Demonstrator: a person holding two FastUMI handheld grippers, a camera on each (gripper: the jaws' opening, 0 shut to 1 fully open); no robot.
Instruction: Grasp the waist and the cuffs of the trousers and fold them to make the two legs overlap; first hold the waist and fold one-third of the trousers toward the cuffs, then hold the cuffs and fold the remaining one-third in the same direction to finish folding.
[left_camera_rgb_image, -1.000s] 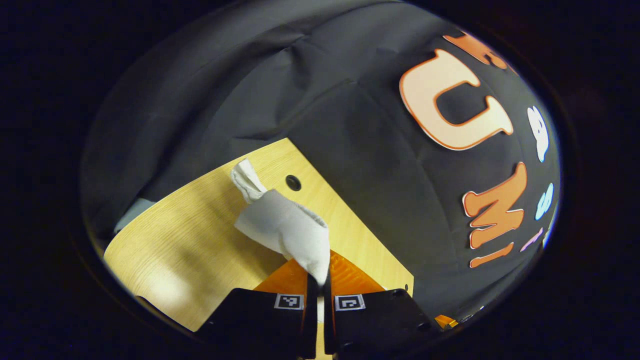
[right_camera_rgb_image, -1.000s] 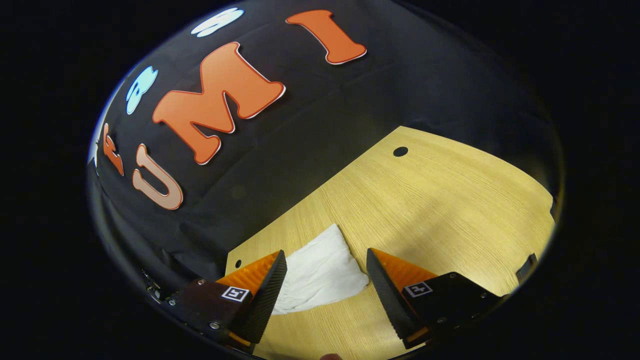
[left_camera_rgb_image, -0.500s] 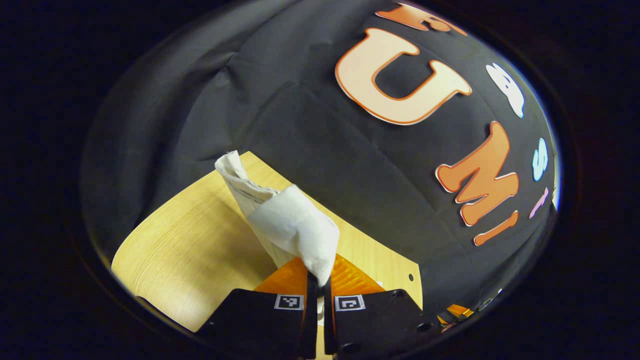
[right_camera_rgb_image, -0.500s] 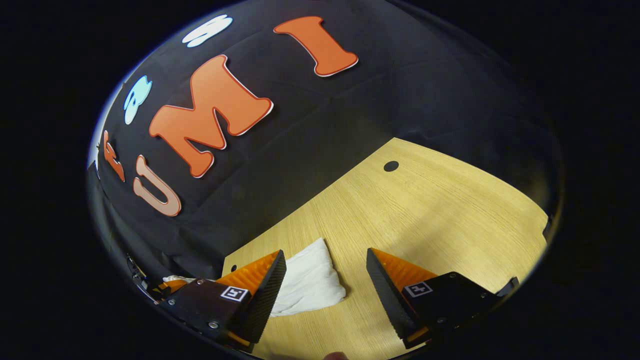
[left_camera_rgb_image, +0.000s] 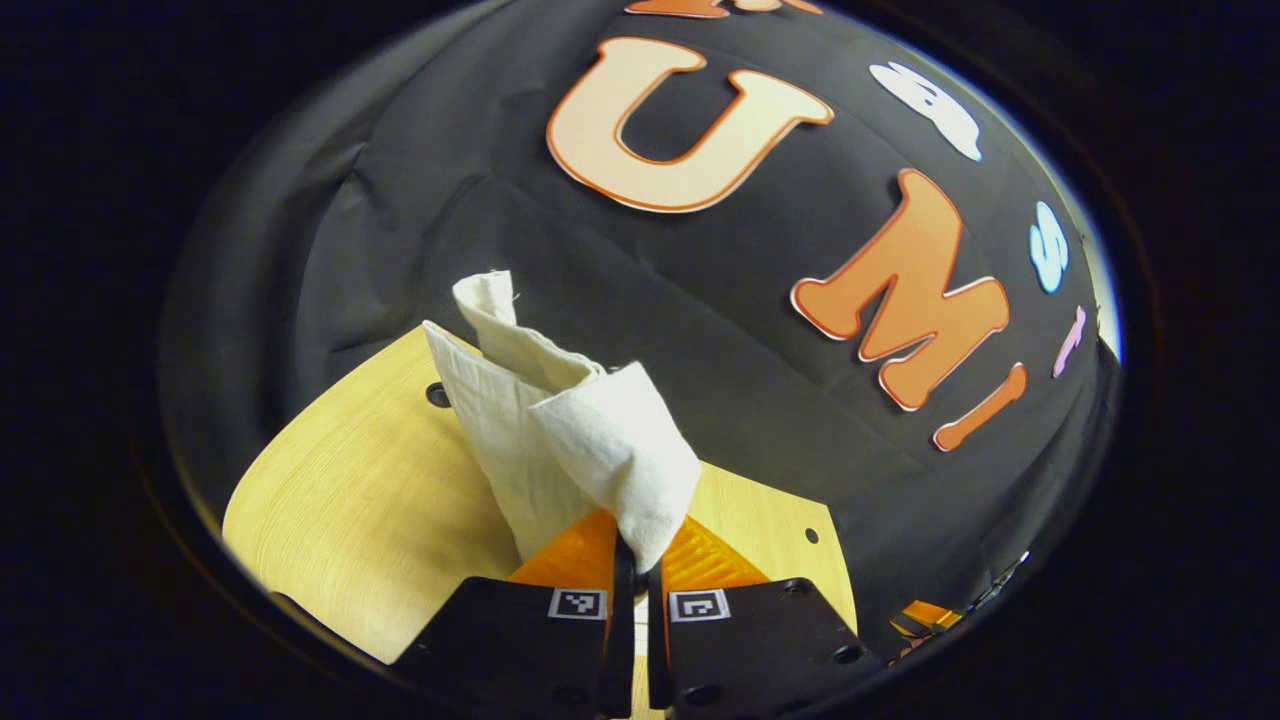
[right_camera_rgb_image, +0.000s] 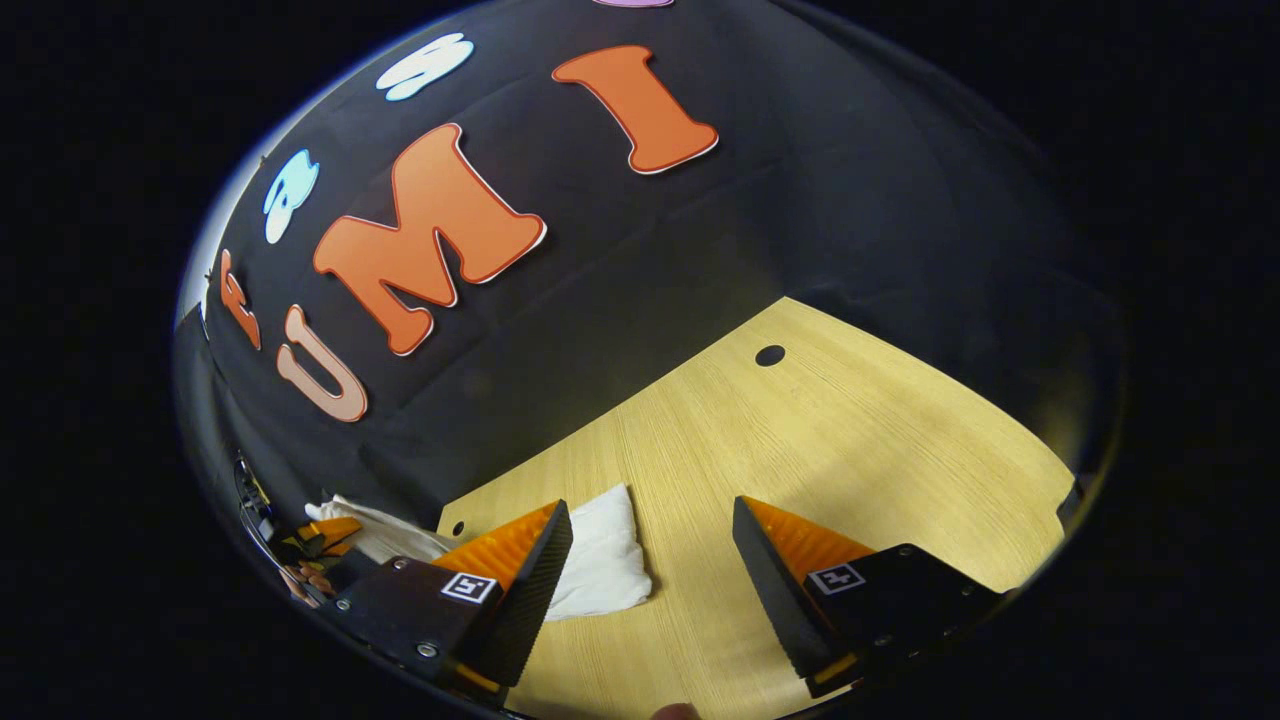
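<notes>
The white trousers (left_camera_rgb_image: 560, 440) hang in a crumpled bunch above the wooden table (left_camera_rgb_image: 350, 510) in the left gripper view. My left gripper (left_camera_rgb_image: 634, 570) is shut on a fold of that cloth, which rises up and to the left from the fingers. In the right gripper view a corner of the white trousers (right_camera_rgb_image: 605, 565) lies on the table (right_camera_rgb_image: 850, 450), partly behind my left-hand finger. My right gripper (right_camera_rgb_image: 650, 560) stands open above the table with nothing between its fingers. The other gripper (right_camera_rgb_image: 325, 535) shows far off at the left edge with lifted cloth by it.
The black cloth wall (right_camera_rgb_image: 700, 250) closes the table's far side. A round cable hole (right_camera_rgb_image: 770, 355) sits near the table's back edge, and a small hole (left_camera_rgb_image: 810, 536) near its corner. Bare wood stretches to the right of the cloth.
My left gripper has lifted and swung with the cloth, which now stands taller. In the right gripper view the cloth corner has slid left, out from between the open fingers.
</notes>
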